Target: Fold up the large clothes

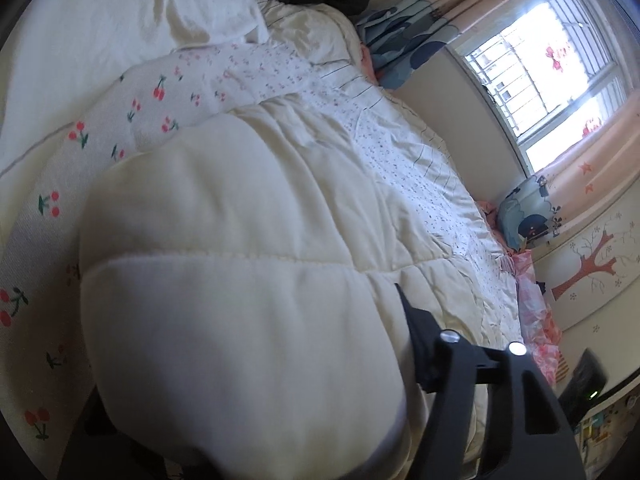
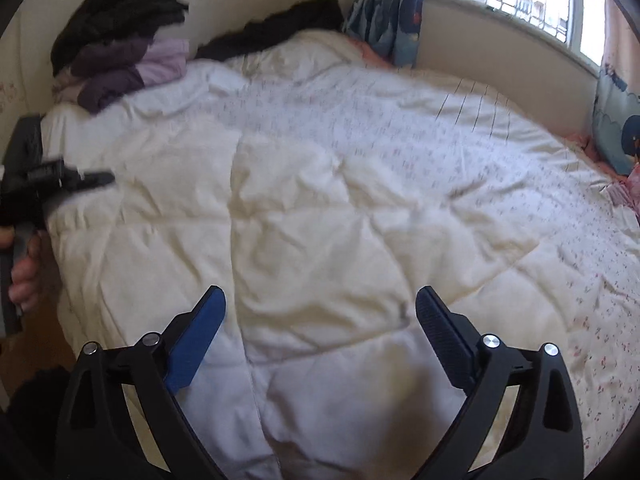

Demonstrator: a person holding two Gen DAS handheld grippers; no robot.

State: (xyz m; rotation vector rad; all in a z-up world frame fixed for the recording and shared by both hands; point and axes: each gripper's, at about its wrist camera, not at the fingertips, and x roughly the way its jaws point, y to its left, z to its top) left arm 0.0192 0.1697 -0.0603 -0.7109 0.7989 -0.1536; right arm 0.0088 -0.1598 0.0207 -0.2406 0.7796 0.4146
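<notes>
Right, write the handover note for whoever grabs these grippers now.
Left gripper: at the quilt's left edge, with cream fabric bunched between its jaws. Whether it is clamped is unclear.
Right gripper: jaws wide open above the quilt, holding nothing.
Quilt: spread out, cream side turned up over part of the flowered side.
Clothes pile: heaped beyond the quilt's far-left corner.
Done: that one turn-back at most.
Left: fold the quilt down small.

quilt (image 2: 320,200) on bed, clothes pile (image 2: 120,60) behind
</notes>
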